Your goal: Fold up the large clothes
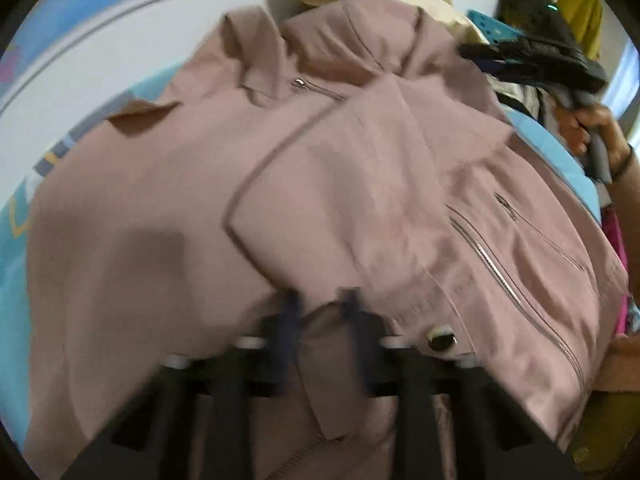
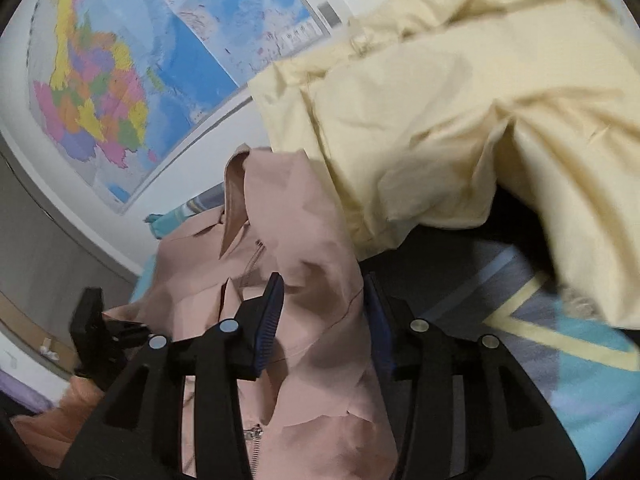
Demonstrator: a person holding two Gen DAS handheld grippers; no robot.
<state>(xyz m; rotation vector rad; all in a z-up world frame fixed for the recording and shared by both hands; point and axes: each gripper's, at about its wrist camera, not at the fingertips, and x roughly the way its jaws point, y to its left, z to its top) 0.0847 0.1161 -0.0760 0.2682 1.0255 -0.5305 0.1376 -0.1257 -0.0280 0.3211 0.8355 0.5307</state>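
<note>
A home bedroom, patterned blue bedsheet [image 2: 560, 344] under heaped clothes, colourful wall map [image 2: 104, 92] on a white wall, garments hanging [image 1: 576, 4] by the far corner.

The pink jacket [image 1: 320, 184] fills almost all the ground ahead of the left gripper [image 1: 320, 300], with its folded sleeve [image 1: 340, 184] lying across the middle. Bare bedsheet [image 2: 560, 360] shows only to the right of the right gripper [image 2: 320, 308], a narrow strip hemmed by the cream garment [image 2: 460, 120] heaped just behind. The wall [image 1: 100, 68] closes off the far side. A dark garment [image 1: 540, 56] hangs over the jacket's right edge.
</note>
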